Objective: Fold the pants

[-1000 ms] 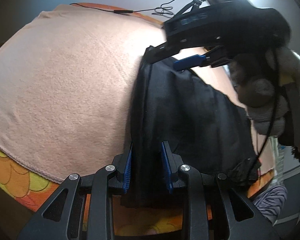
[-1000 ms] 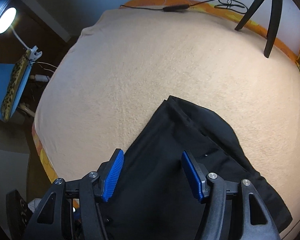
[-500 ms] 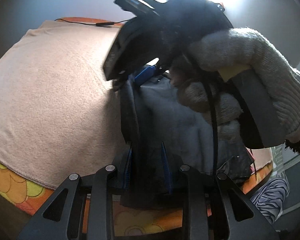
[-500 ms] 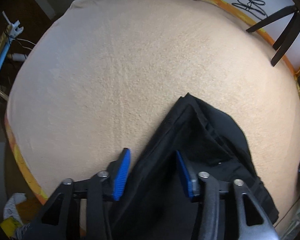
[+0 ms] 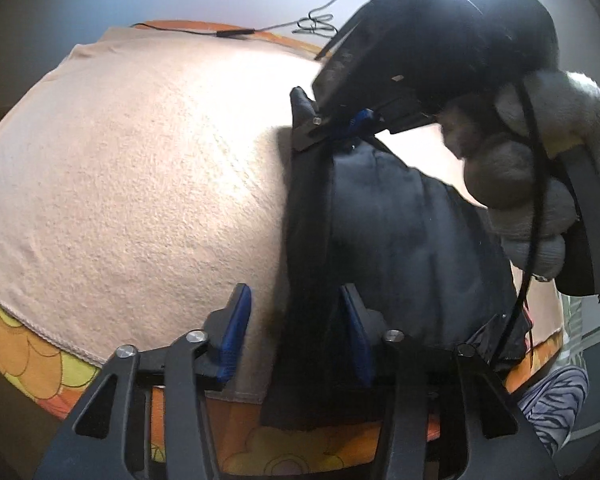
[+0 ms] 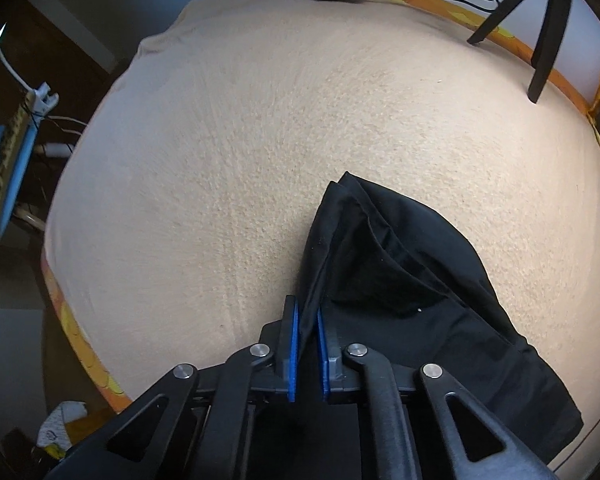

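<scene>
The black pants (image 6: 400,280) lie on the beige towel (image 6: 260,140), at its near edge. The right gripper (image 6: 307,344) pinches their left fold. The left gripper (image 5: 296,332) is opening, cloth between its pads. No writing is legible.

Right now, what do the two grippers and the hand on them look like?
Both grippers, left gripper and right gripper, are black linkage frames with silver pivot screws and ribbed blue pads. A grey knitted glove covers the hand on the right tool, and a black cable runs past it.
</scene>
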Motion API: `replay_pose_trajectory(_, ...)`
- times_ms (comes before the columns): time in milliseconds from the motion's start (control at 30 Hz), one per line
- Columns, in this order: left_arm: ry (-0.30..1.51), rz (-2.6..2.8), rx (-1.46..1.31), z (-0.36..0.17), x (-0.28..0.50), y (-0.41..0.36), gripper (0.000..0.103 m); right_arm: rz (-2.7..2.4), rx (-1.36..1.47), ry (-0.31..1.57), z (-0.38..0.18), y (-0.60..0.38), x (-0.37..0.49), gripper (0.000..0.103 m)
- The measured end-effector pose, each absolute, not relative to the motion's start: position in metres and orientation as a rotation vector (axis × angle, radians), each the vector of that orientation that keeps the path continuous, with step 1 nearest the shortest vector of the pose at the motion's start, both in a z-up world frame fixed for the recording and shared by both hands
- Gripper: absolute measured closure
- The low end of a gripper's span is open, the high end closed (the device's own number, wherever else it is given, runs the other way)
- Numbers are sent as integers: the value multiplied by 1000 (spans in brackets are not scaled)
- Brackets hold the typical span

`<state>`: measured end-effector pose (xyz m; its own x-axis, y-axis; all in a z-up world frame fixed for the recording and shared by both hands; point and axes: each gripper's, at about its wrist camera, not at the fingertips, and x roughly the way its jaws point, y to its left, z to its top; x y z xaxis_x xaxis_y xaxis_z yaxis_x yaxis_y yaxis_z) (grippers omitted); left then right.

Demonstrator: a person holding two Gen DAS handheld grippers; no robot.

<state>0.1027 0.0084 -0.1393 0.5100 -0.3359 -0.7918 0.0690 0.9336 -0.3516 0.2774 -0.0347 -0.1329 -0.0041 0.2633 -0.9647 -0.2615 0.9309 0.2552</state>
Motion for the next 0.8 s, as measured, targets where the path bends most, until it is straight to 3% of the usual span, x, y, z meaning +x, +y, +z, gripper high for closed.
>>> replay_pose_trajectory(33, 1002, -257, -297, -137, 103, 11, 87, 416, 12, 1514, -129, -41, 278, 99)
replay_pose_trajectory(133, 961, -285, -278, -128, 100, 6, 93, 428, 44, 1496, -119, -55, 278, 100)
replay_pose_trajectory(800, 767, -563, -226, -64, 75, -59, 94, 414, 255, 1289, -36, -150, 247, 101)
